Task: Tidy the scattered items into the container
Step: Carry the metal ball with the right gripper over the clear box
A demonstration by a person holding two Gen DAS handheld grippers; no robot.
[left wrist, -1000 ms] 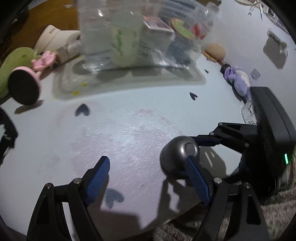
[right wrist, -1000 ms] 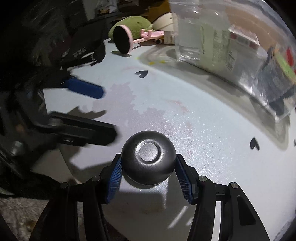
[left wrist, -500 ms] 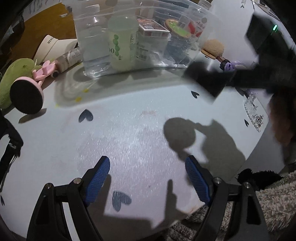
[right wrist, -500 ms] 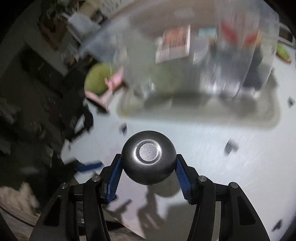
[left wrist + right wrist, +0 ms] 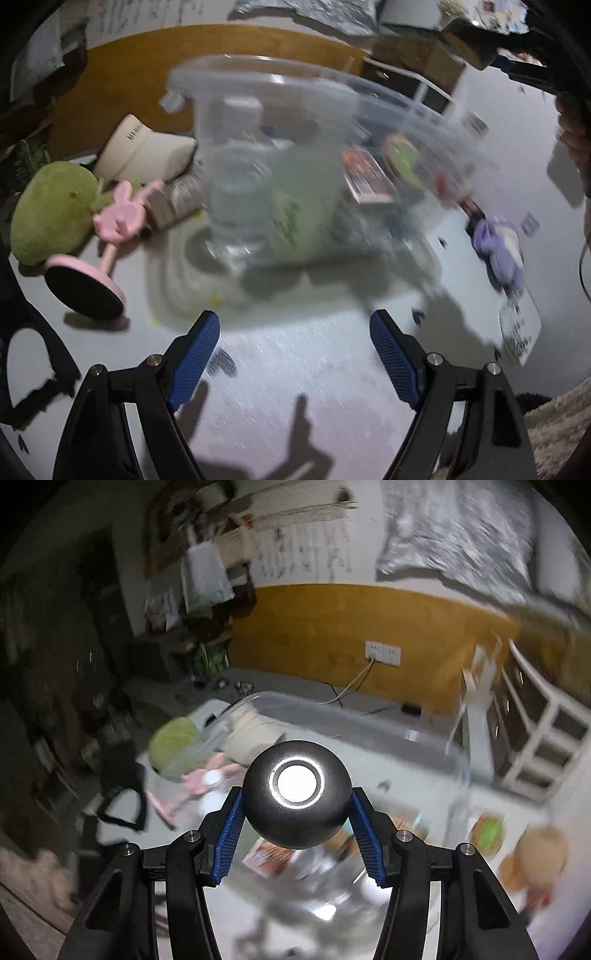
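My right gripper (image 5: pixel 296 825) is shut on a dark grey metal ball (image 5: pixel 296 794) and holds it high above the clear plastic container (image 5: pixel 354 720). The container (image 5: pixel 280 110) stands at the back of the white table (image 5: pixel 295 369) in the left wrist view, with bottles and small boxes in it. My left gripper (image 5: pixel 293 354) is open and empty, low over the table in front of the container. The right gripper shows dark and blurred at the top right of the left wrist view (image 5: pixel 517 48).
A pink stand mirror (image 5: pixel 92 280), a green plush (image 5: pixel 51 210) and a cream cap (image 5: pixel 144 147) lie left of the container. A purple plush (image 5: pixel 502 243) and a round brush (image 5: pixel 532 853) lie to its right. A rug (image 5: pixel 557 417) lies beyond the table's right edge.
My right gripper has lifted the ball off the table and carried it up over the container. My left gripper has moved closer to the container.
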